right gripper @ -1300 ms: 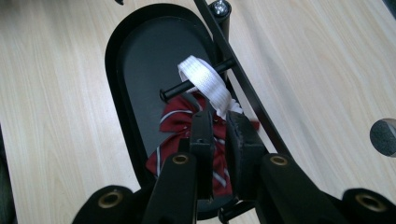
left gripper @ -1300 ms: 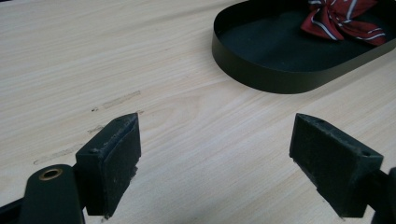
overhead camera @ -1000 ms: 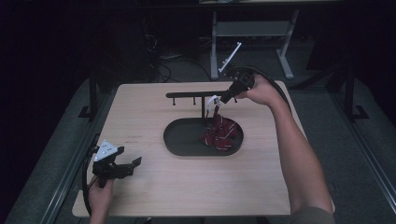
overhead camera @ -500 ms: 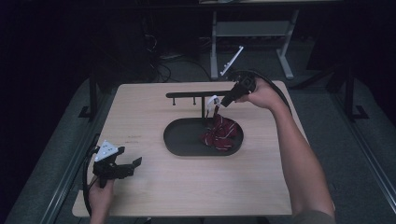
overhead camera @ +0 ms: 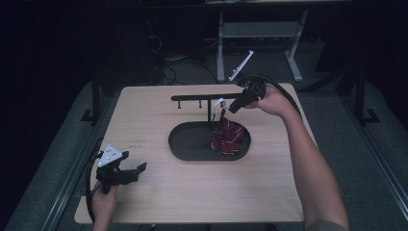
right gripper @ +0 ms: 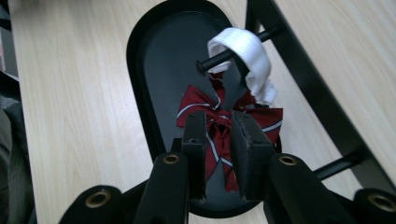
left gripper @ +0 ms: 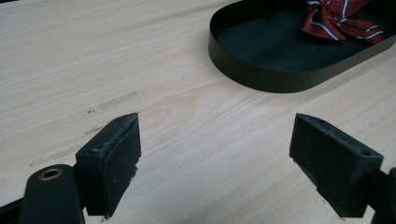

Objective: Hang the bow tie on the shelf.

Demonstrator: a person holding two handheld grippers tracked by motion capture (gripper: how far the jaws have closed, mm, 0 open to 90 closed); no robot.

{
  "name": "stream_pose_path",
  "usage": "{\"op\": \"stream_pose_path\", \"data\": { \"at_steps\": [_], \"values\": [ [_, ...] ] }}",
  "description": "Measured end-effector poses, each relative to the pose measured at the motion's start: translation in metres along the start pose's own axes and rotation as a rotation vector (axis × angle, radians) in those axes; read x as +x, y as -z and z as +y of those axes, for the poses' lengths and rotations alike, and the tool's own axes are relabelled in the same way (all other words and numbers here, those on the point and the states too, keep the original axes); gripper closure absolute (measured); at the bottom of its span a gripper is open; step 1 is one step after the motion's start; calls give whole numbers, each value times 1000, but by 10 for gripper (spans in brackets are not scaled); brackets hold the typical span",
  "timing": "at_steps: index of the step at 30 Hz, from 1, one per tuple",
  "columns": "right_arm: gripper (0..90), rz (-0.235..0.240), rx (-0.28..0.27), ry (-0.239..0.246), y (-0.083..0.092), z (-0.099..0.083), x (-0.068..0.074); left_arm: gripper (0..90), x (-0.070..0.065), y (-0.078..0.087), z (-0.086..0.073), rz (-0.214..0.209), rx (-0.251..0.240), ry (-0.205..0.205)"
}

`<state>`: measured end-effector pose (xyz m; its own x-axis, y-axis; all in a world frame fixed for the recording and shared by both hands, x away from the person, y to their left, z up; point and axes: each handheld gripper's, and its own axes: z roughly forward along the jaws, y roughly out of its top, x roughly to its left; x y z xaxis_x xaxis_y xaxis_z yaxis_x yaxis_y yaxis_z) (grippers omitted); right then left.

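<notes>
A red bow tie with white stripes (overhead camera: 226, 137) hangs low over the right end of a black oval tray (overhead camera: 183, 144). Its white band (overhead camera: 220, 103) is looped over a peg of the black rack (overhead camera: 202, 97) that stands on the tray. My right gripper (overhead camera: 232, 109) hovers just right of that peg. In the right gripper view, the jaws of the right gripper (right gripper: 218, 123) stand a narrow gap apart around nothing, and the bow tie (right gripper: 201, 105) and band (right gripper: 243, 51) lie beyond them. My left gripper (overhead camera: 137, 171) rests open near the table's front left corner, with bare wood between its jaws.
Past the left gripper (left gripper: 219, 154), the tray's rim (left gripper: 261, 74) lies ahead on the right with the bow tie (left gripper: 341, 18) inside it. A cable trails from each gripper. Beyond the table's far edge stand a desk frame (overhead camera: 221, 48) and floor cables.
The right gripper has drawn back a little to the right of the peg, leaving the white band on it. The left gripper has stayed still.
</notes>
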<state>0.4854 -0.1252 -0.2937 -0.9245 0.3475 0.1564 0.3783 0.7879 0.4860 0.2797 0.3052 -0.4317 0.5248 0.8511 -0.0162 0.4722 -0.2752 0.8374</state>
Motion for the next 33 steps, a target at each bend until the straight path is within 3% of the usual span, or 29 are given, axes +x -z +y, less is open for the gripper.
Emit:
{"op": "stream_pose_path", "data": {
  "at_steps": [33],
  "values": [
    [653, 33, -23, 15, -10, -17, 16, 163, -1, 0, 0, -1, 7, -6]
  ]
}}
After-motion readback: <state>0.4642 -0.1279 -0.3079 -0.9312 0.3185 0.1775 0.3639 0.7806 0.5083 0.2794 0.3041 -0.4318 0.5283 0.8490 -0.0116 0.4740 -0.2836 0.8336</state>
